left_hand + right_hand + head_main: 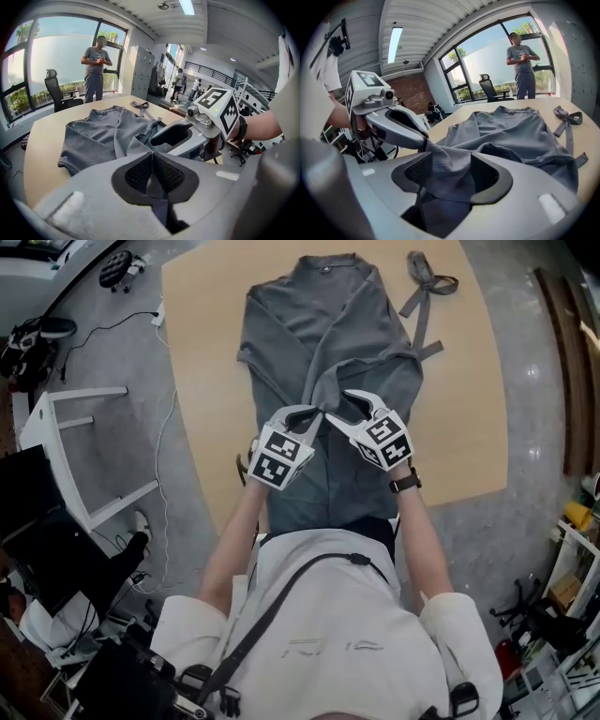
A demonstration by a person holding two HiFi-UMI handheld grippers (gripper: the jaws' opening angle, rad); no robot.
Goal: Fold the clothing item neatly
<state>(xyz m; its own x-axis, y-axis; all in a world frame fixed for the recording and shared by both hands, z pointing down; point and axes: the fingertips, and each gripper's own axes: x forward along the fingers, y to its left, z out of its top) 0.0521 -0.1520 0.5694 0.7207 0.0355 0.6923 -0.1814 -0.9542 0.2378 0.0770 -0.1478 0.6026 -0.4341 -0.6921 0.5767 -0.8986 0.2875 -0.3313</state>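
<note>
- Floor, far left: a white frame (80,451) stood beside the table, with a cable (164,456) trailing past it.
- The wooden table (202,352) carried the grey garment (323,324), laid flat with its collar at the far edge and its near hem hanging over the edge toward the operator.
- The left gripper (316,412) was raised over the middle of the garment. Its jaws were all but together, pinching a thin fold of the grey cloth between the pads, as confirmed in the left gripper view (152,161).
- A ridge of cloth rose from the garment's centre to both grippers.
- The right gripper (351,403) sat just beside the left, tips nearly touching. Its jaws stood apart, with a bunch of the cloth lying between them; no firm clamp was observed in the right gripper view (450,171).
- A wristwatch (405,482) was noted on the right wrist.
- The garment's tie belt (422,282) lay at the far right of the table.
</note>
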